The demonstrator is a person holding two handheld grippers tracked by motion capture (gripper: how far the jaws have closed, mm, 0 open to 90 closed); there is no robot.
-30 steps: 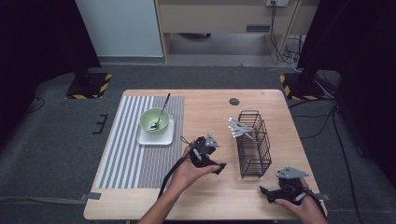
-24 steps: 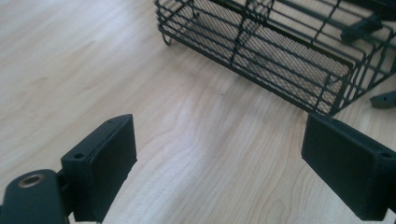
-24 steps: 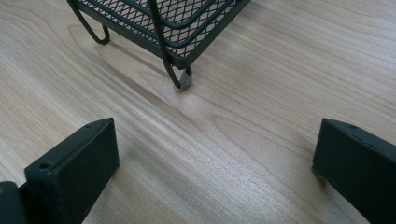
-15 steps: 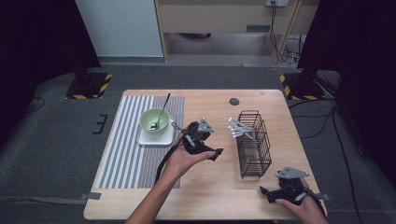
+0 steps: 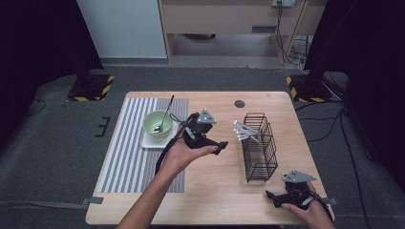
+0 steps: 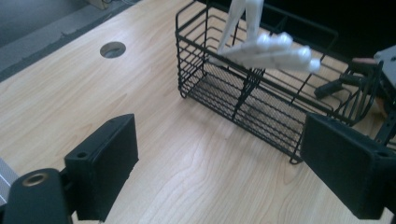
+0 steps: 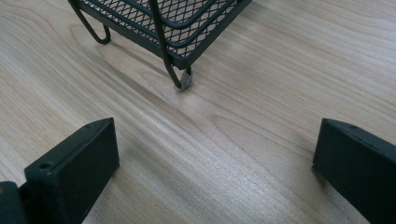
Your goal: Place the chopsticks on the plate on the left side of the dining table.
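Note:
A black wire basket (image 5: 260,148) stands on the wooden table right of centre, with several white utensils (image 5: 246,131) leaning out of its far end. My left gripper (image 5: 217,140) hangs in the air just left of the basket, open and empty. In the left gripper view its jaws stand wide, with the basket (image 6: 261,98) and the white utensils (image 6: 266,49) beyond the left gripper (image 6: 233,154). My right gripper (image 5: 273,198) rests low at the table's near right corner, open and empty. The right gripper view has the basket's foot (image 7: 173,18) ahead of the right gripper (image 7: 215,163).
A green bowl (image 5: 157,123) with a spoon (image 5: 165,114) in it sits on a white plate on the striped mat (image 5: 124,152) at the left. A round cable hole (image 5: 239,103) lies near the table's far edge. Bare wood lies between the two grippers.
My left hand has risen with its gripper and drifted toward the far side of the table, beside the bowl and basket. The right hand has kept still.

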